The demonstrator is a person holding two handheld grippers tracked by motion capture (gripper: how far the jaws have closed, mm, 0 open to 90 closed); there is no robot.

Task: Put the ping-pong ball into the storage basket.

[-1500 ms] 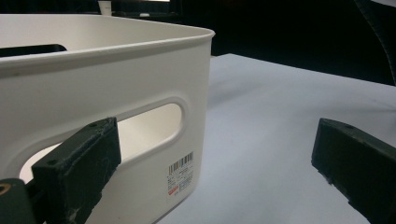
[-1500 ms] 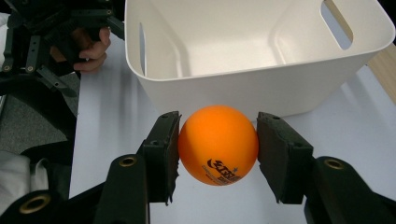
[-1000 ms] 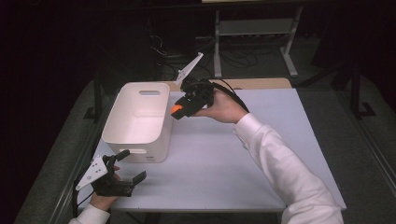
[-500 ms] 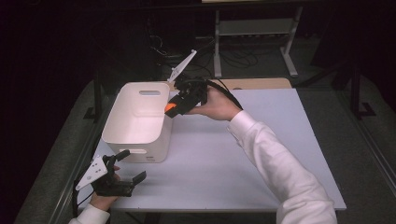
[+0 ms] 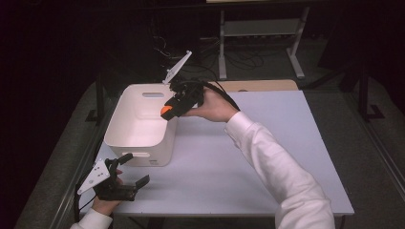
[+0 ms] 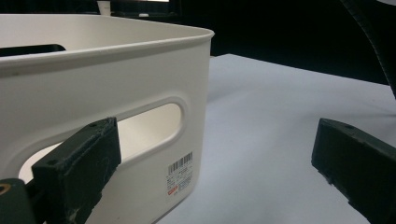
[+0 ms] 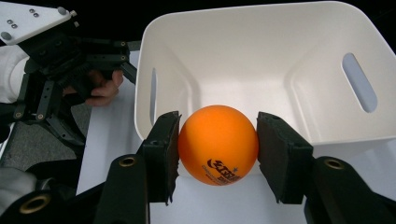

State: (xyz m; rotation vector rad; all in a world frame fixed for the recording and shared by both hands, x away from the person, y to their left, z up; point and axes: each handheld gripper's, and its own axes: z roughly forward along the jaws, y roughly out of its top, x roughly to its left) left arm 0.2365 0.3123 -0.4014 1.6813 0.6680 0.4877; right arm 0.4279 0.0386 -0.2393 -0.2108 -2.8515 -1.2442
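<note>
While your right claw (image 7: 218, 149) hangs over the near rim of the white bin (image 5: 138, 126), that bin holds nothing you can see on its bare floor. The orange ball (image 7: 218, 144) sits clamped between this claw's two jaws, touching both pads, just short of the bin's opening and above the desk (image 5: 267, 157). Your left claw (image 5: 125, 176) rests low beside the bin's handle slot, its jaws spread wide around nothing.
</note>
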